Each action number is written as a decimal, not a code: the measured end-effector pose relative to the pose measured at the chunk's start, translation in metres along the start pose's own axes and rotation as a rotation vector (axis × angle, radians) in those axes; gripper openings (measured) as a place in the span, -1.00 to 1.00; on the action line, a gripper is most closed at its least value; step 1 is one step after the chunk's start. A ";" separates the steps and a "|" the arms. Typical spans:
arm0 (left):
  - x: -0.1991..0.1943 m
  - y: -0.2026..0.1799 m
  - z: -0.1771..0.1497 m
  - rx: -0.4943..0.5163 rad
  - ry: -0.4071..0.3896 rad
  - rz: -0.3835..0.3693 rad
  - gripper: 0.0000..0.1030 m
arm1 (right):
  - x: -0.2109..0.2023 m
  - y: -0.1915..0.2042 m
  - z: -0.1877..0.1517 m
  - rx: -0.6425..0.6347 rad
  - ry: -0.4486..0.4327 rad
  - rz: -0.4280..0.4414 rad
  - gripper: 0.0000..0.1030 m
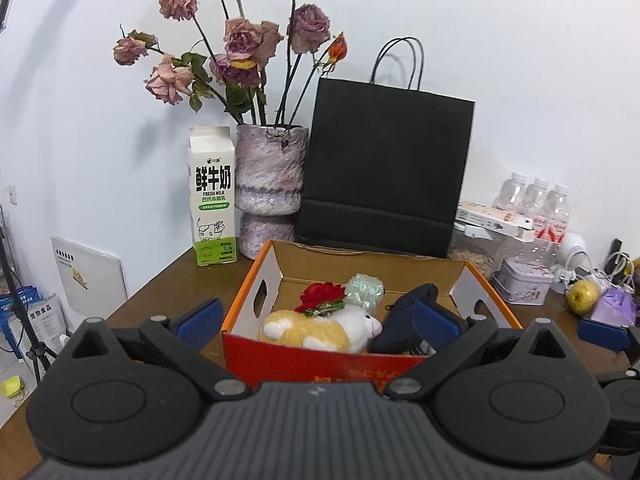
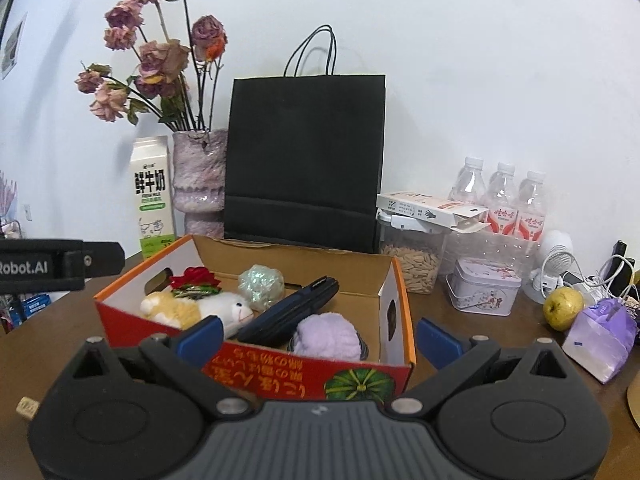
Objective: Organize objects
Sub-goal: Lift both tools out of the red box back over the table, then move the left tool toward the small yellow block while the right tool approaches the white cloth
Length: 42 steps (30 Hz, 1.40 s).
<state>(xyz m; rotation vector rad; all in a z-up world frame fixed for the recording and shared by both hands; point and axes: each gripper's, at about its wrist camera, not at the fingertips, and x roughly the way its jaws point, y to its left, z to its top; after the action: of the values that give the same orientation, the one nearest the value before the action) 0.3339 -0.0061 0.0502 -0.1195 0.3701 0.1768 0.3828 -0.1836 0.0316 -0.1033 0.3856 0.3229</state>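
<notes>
Centrally on the brown desk sits an open cardboard box, orange-red outside with yellow lettering and a green pumpkin printed on its near wall, plain brown inside, with white end flaps cut by handle slots. Inside it lies a plush toy in yellow and white on its side at the left, a red fabric flower resting on top of it, a pale green crinkled ball behind, a dark blue pouch lying diagonally across the middle, and a fluffy lilac bundle at the near right corner. The left gripper hangs just before the box's near wall, its blue-padded fingers spread wide and holding nothing. The right gripper is likewise at the near wall, fingers wide apart and empty. Behind the box stand a milk carton, a vase of dried roses and a black paper bag. To the right lie a tin, a yellow-green apple and a purple packet
</notes>
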 end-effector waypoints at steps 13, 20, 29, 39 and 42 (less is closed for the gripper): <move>-0.072 0.007 -0.014 0.015 -0.064 -0.022 1.00 | -0.060 0.011 -0.023 -0.023 -0.010 0.029 1.00; -0.103 0.013 -0.023 0.028 -0.074 -0.022 1.00 | -0.092 0.010 -0.035 -0.019 -0.026 0.037 1.00; -0.128 0.027 -0.047 0.053 -0.042 -0.020 1.00 | -0.130 0.011 -0.062 -0.038 -0.025 0.044 1.00; -0.135 0.049 -0.073 0.070 0.030 0.009 1.00 | -0.150 0.010 -0.094 -0.045 0.014 0.048 1.00; -0.137 0.056 -0.080 0.079 0.043 0.013 1.00 | -0.148 0.008 -0.102 -0.042 0.031 0.047 1.00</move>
<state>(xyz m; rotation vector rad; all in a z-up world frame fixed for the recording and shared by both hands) 0.1694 0.0160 0.0220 -0.0436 0.4207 0.1726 0.2142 -0.2351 -0.0058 -0.1404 0.4124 0.3763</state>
